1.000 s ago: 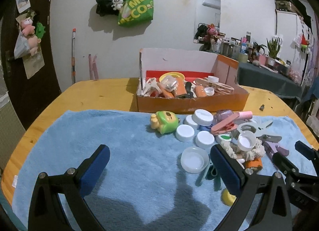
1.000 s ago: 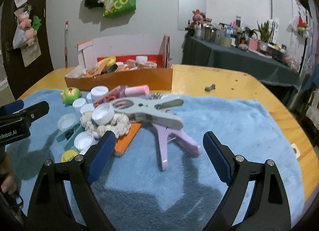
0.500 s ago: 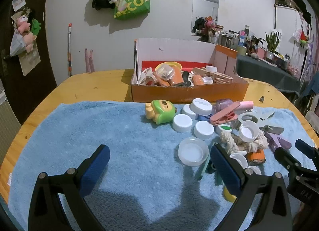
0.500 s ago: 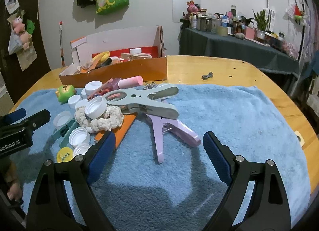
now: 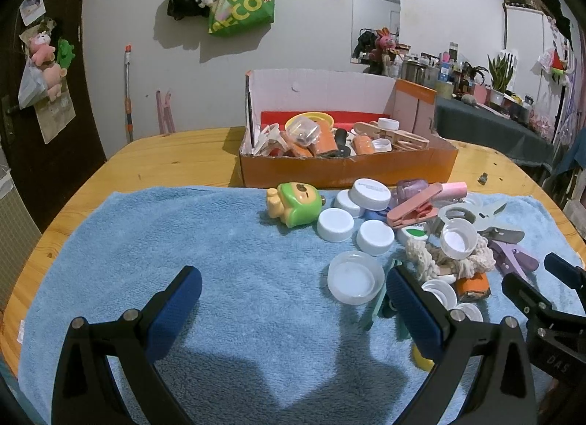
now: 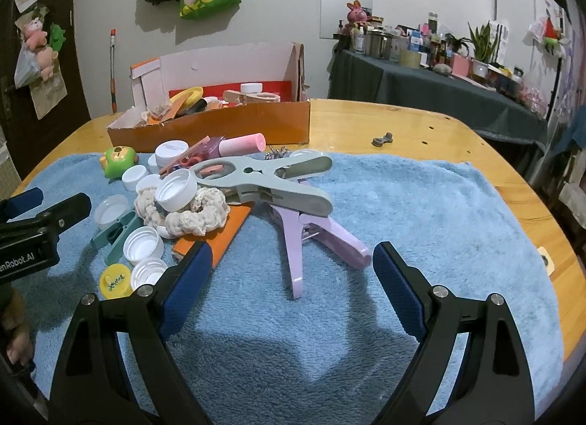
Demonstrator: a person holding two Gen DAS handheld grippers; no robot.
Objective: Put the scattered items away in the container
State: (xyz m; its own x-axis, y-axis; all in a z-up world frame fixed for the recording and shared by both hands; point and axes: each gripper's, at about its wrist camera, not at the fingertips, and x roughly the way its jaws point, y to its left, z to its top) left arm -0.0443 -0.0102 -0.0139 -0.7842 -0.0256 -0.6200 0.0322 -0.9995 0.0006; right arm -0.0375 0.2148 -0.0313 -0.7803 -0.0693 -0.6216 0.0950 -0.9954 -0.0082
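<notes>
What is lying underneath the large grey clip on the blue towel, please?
The grey clip lies across a purple clip and an orange item. How far they run beneath it is hidden.

Two low wrist views, both facing the box (image 5: 348, 168)

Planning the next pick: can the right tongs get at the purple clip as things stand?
Probably yes. The right tongs stand open, with bare blue towel between them and the purple clip; only the clip's far end sits under the grey clip.
</notes>
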